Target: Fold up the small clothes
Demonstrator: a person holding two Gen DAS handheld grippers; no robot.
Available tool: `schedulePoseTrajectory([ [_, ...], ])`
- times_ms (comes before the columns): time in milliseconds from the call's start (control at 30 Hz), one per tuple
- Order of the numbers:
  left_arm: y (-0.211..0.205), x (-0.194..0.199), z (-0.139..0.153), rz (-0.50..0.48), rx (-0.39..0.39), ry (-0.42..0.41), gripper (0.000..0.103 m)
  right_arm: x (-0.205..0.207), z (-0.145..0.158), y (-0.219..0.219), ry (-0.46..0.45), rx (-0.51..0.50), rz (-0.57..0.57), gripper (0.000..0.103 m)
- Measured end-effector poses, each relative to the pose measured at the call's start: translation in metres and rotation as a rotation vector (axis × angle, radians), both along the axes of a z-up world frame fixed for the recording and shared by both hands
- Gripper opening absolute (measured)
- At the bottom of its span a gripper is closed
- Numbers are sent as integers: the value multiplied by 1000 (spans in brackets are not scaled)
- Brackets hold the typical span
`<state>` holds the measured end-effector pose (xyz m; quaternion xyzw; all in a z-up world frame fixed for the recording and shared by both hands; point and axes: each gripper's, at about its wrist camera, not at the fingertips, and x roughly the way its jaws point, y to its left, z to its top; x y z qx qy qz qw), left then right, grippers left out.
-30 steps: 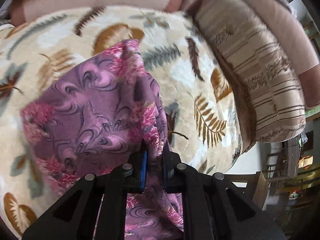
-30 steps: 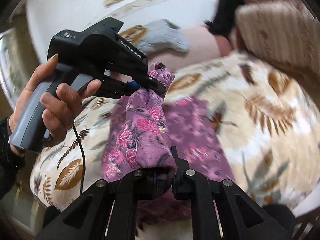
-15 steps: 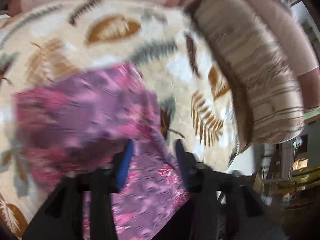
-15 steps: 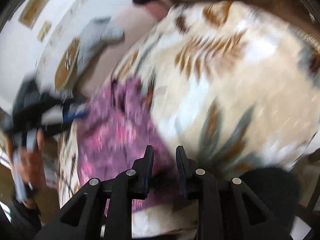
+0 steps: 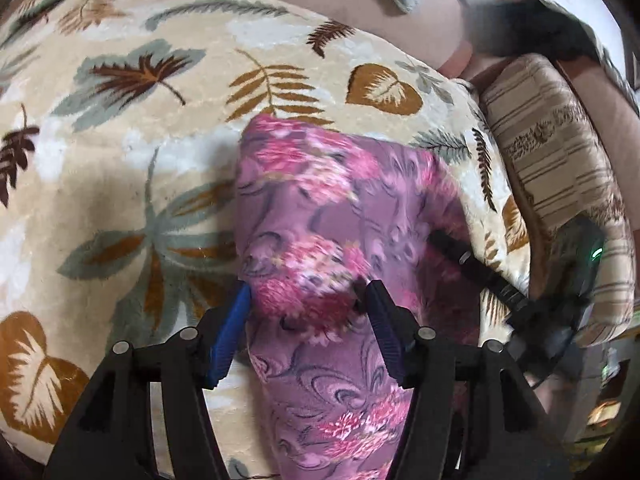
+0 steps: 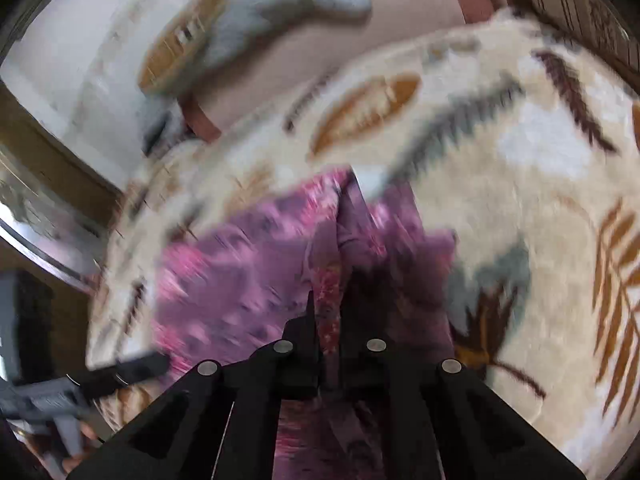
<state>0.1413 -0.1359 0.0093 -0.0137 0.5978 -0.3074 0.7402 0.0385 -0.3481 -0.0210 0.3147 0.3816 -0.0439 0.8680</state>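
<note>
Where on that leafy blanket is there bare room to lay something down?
The leaf-print blanket is bare left of and beyond the purple garment. Right of it is crowded: the right claw lies on the cloth, close to the striped cushion.

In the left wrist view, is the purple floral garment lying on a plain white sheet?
No, the purple floral garment lies on a cream blanket printed with brown and grey-green leaves.

The left gripper (image 5: 308, 312) is matte black — angular linkage arms joined by round silver pivot screws, its fingers faced with ribbed blue pads (image 5: 232, 328). The right gripper (image 6: 328, 320) has the same black frame and silver screws — its handle carries a green light.
</note>
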Motion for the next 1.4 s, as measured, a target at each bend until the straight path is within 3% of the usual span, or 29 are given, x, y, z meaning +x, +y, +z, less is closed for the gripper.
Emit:
schedulePoseTrajectory([
  [67, 1, -1, 1, -12, -10, -22, 59, -12, 9, -9, -73, 29, -46, 6],
  [133, -1, -1, -1, -17, -4, -26, 59, -14, -8, -26, -15, 66, -97, 6],
  [200, -4, 0, -7, -22, 5, -16, 59, -10, -41, -35, 108, 93, -106, 7],
  [267, -5, -1, -12, -21, 8, 2, 59, -18, -43, -35, 95, 102, -110, 8],
  [300, -4, -1, -12, -22, 4, 3, 59, -23, -36, -33, 87, 98, -108, 16],
  [433, -3, -4, -10, -21, 6, 0, 59, -44, -20, -22, 86, 27, -45, 22],
  [500, -2, -6, -8, -20, 3, -1, 58, -53, -20, -14, 95, 18, -14, 38],
  [567, -1, -10, -8, -24, 10, 0, 59, -66, -27, -13, 117, 15, 9, 40],
  [600, 0, -14, -8, -30, 8, 12, 58, -72, -30, -9, 136, 4, 21, 33],
  [667, 6, -26, -7, -48, -21, 50, 58, -81, -25, -4, 128, -20, 46, 9],
  [700, 12, -35, -7, -60, -42, 69, 59, -90, -16, -2, 84, -24, 40, 6],
  [767, 21, -53, -10, -86, -69, 95, 59, -98, -7, -5, 25, 18, 8, 5],
  [800, 24, -63, -17, -93, -49, 103, 59, -99, -9, -10, 39, 24, -19, 5],
  [900, 22, -78, -42, -130, 44, 120, 59, -91, -36, -17, 206, -22, -39, 6],
  [1033, 33, -85, -31, -121, 0, 132, 59, -119, -27, -30, 119, 123, -62, 20],
  [1100, 40, -92, -23, -130, -25, 131, 59, -135, -27, -31, 103, 144, -56, 54],
  [1133, 40, -95, -22, -138, -26, 131, 59, -140, -30, -29, 114, 146, -56, 55],
  [1167, 40, -99, -21, -147, -26, 134, 59, -143, -35, -25, 132, 155, -46, 55],
  [1200, 38, -103, -22, -163, -23, 139, 59, -143, -42, -20, 168, 170, -18, 47],
  [1233, 36, -106, -24, -175, -13, 140, 59, -143, -45, -15, 181, 174, 8, 33],
  [1267, 33, -110, -25, -180, 5, 132, 59, -143, -41, -9, 178, 151, 33, 6],
  [1400, 30, -118, -17, -175, 45, 63, 59, -162, -2, -3, 36, 80, 19, 4],
])
